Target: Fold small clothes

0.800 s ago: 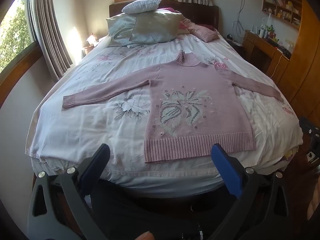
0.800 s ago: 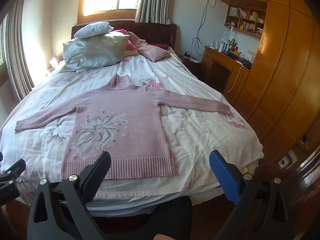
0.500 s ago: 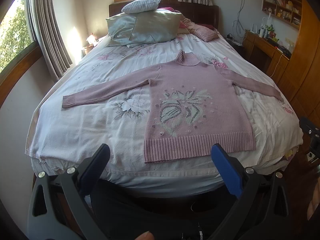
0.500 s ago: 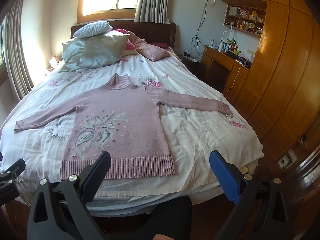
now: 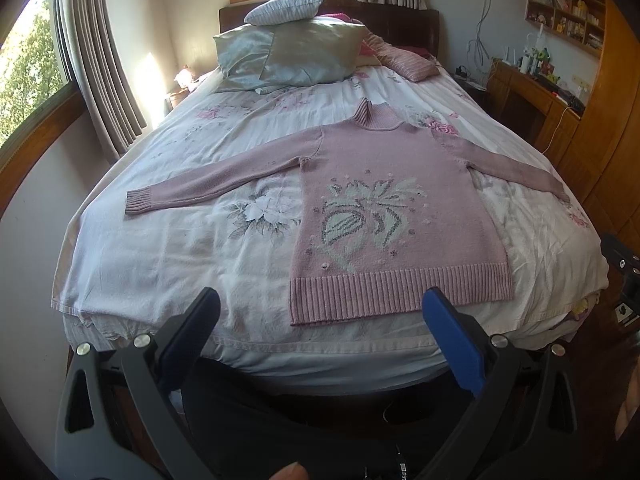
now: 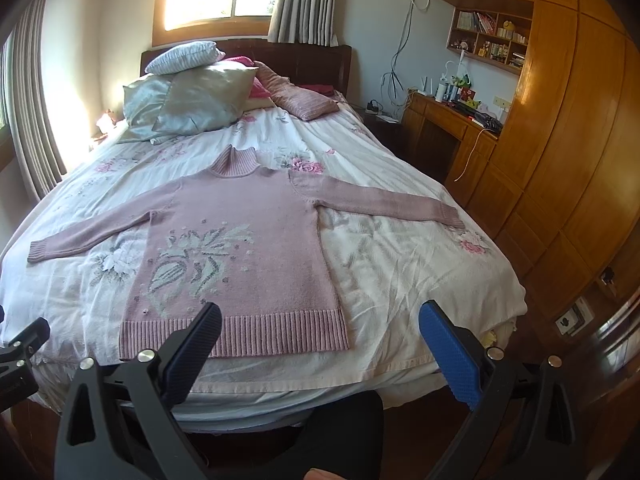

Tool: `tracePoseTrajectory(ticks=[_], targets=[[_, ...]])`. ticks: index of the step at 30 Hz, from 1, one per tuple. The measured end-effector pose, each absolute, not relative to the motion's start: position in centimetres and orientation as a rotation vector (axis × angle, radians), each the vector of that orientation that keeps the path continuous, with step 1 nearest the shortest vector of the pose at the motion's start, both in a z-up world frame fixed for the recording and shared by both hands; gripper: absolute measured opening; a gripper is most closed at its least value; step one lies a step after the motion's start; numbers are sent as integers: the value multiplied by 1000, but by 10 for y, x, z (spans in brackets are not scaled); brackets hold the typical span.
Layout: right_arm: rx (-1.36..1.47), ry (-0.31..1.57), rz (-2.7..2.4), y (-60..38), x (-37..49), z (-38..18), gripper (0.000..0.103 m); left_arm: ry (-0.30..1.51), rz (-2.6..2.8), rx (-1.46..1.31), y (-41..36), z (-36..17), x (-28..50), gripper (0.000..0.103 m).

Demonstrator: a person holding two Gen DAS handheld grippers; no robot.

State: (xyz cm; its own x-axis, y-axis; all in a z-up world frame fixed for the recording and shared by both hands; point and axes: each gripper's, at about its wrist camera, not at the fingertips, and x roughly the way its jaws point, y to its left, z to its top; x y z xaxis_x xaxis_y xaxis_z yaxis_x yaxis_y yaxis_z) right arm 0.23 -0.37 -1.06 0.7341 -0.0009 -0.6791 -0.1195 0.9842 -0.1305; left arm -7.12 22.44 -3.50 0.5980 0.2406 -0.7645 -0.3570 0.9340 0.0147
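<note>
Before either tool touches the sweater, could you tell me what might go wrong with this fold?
1. The pink sweater's ribbed hem lies close to the foot edge of the bed; a pull toward you could drag it off.
2. Its sleeves are spread wide: the right cuff nears the bed's side edge, a long reach for the open right tool.
3. The floral bedspread is wrinkled and loose, so the left tool could pinch it together with the knit.

Both wrist cameras look from beyond the foot of the bed (image 5: 152,264) toward its headboard, well back; the right view sits further right; both share the spread sweater (image 5: 384,216)
</note>
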Motion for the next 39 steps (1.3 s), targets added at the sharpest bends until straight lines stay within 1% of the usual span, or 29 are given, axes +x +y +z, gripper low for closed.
tracePoseTrajectory(ticks=[39], targets=[[-169, 748, 63, -4, 3, -9, 99, 865, 350, -144, 226, -38, -69, 100]])
